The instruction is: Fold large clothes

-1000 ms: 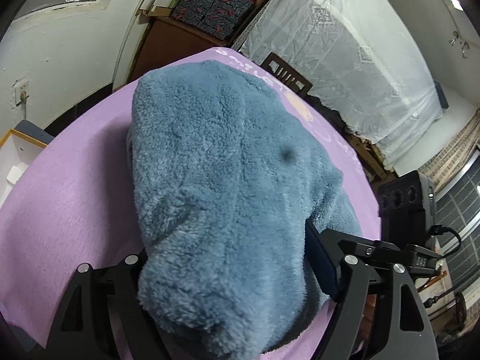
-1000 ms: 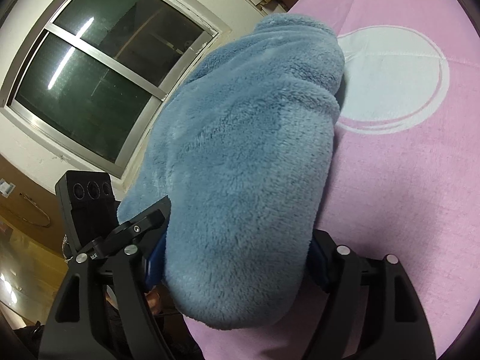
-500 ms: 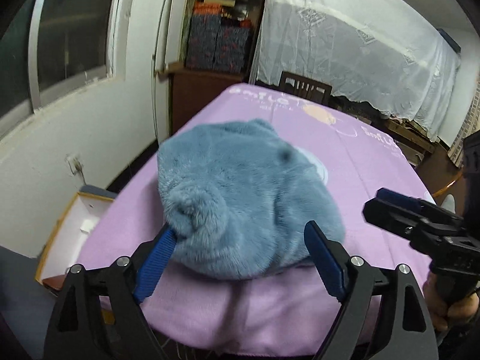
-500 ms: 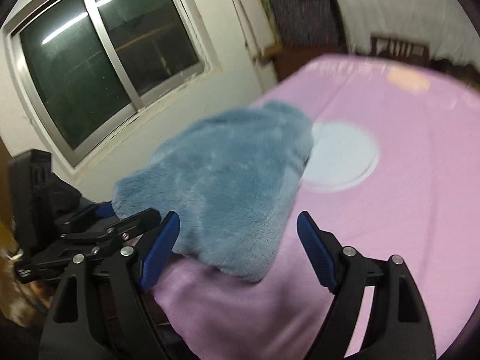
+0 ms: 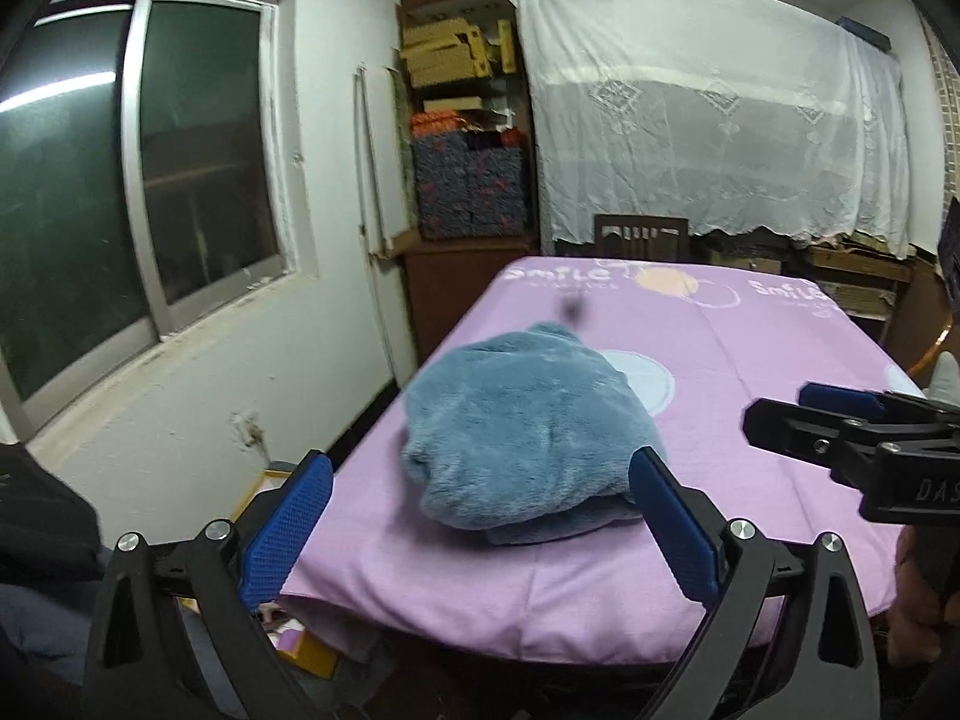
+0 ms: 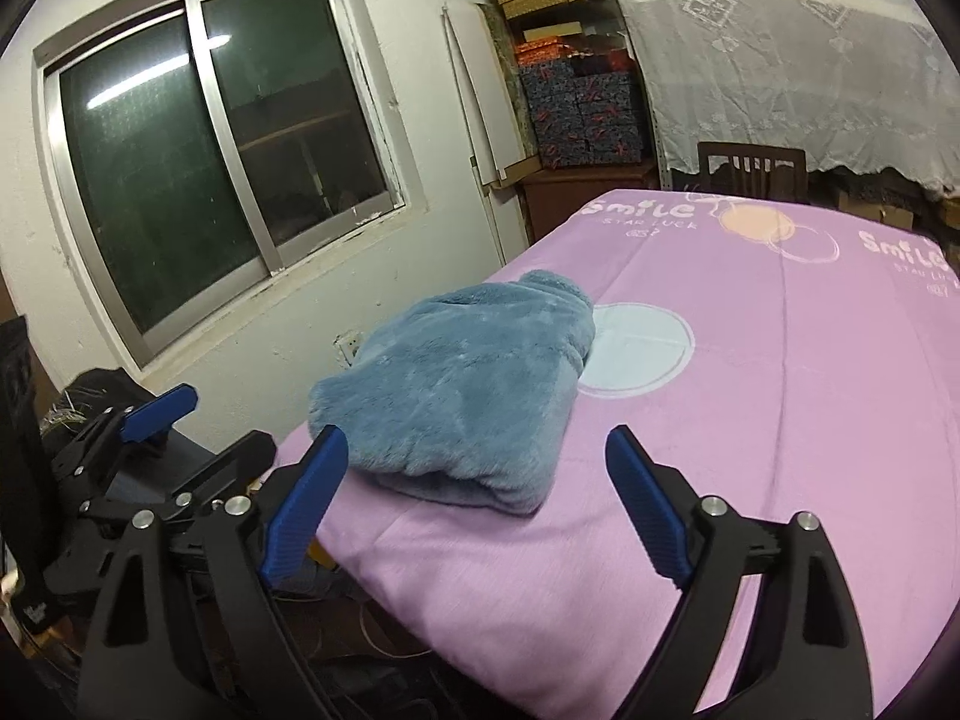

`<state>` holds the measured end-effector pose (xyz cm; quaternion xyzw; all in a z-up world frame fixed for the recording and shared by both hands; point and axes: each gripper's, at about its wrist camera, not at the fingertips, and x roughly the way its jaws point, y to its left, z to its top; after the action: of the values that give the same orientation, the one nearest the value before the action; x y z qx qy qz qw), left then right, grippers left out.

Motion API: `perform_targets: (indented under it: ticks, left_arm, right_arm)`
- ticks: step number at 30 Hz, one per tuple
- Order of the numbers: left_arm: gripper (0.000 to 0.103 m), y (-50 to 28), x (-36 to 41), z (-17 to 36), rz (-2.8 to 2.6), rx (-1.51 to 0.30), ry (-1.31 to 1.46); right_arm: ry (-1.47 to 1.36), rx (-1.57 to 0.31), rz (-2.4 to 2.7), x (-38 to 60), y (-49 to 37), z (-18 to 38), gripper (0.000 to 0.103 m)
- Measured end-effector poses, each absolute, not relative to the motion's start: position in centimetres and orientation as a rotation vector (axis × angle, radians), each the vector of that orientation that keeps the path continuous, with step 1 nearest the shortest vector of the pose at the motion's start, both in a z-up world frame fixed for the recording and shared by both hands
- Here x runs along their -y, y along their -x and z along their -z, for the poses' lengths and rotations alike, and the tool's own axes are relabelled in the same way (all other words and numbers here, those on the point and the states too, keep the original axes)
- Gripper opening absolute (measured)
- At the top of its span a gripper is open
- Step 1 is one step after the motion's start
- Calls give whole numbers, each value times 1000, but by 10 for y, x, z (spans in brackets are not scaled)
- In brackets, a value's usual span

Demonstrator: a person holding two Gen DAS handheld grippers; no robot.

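Two claws, left claw (image 5: 480,525) and right claw (image 6: 477,507), both gaping with nothing between after just opening up, folded blue fleece (image 6: 462,393) sitting near the worktop (image 6: 780,420) corner, purple "Smile" cover, dark window (image 6: 204,180) looking on

Both grippers (image 5: 480,516) (image 6: 477,501) released fleece garment (image 5: 528,438), opening, apparently pulled back.
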<state>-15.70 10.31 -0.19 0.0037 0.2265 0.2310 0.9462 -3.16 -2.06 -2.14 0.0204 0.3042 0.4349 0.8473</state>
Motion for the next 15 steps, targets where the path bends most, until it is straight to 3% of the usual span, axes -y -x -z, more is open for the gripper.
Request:
perform_targets:
  ticks: [15]
  left_arm:
    - [99, 144, -119, 20, -537, -521, 36]
  right_arm:
    - [10, -634, -872, 24, 50, 32, 90]
